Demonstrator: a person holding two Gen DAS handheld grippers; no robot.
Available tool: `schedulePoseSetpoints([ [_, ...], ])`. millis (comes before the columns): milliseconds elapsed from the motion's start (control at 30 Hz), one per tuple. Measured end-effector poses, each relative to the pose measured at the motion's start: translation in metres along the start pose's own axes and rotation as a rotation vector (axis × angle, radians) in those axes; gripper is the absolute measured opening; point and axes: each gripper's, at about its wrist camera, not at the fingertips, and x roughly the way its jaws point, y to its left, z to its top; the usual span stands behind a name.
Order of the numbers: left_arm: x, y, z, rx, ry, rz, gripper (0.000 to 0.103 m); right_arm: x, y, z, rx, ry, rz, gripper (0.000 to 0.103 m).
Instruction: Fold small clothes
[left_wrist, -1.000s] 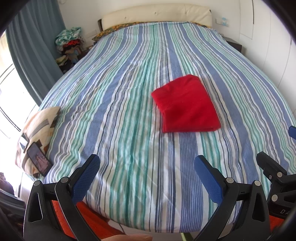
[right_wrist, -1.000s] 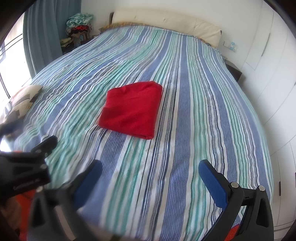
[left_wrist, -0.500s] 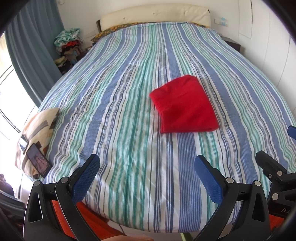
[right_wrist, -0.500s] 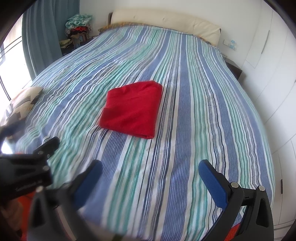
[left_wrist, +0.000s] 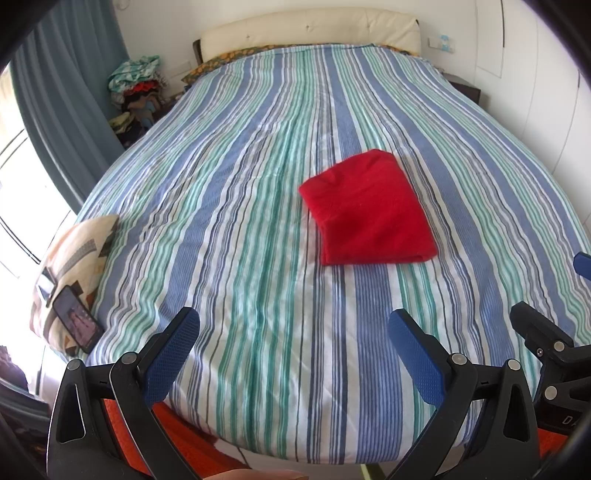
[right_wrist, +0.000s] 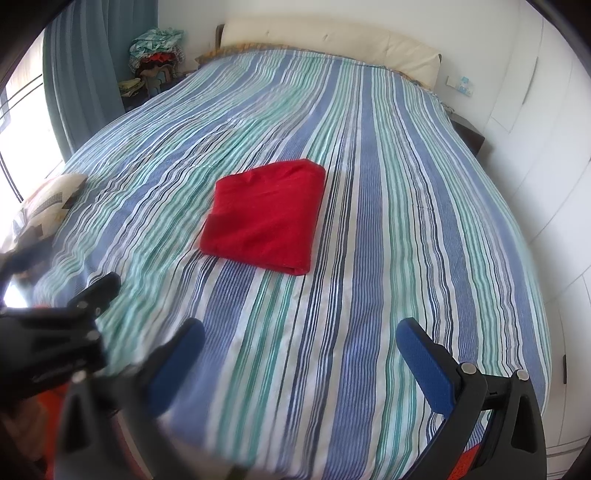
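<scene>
Striped bed (left_wrist: 258, 221) carries red garment (left_wrist: 369, 210) mid-mattress, already folded square, so task looks finished. Left gripper (left_wrist: 291, 354) and right gripper (right_wrist: 303, 358) hang near foot edge, fingers wide, empty.

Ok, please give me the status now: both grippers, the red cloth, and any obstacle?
Left gripper open, empty. Right gripper open, empty. Red cloth folded, flat on striped bed. Nothing in the way.

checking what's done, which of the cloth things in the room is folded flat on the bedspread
The red garment, a neat rectangle mid-bed on the striped bedspread. The heap of clothes by the curtain is a jumbled pile off the bed, not folded.
</scene>
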Motion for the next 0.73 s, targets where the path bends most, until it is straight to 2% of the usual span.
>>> schedulePoseSetpoints([
  [533,-0.0003,0.0019,-0.0005,0.001,-0.007,-0.011,0.102,0.0017,-0.0017,-0.0008,0.003,0.004,-0.005,0.102],
  [600,-0.0023,0.0031,-0.0006,-0.012,-0.019,-0.025,0.102,0.0021,-0.0027,-0.0009,0.003,0.004,-0.007,0.102],
  [733,-0.0075,-0.0003,-0.0009,0.010,-0.050,-0.002,0.102,0.0018,-0.0032,-0.0012,0.006,0.004,-0.004,0.102],
])
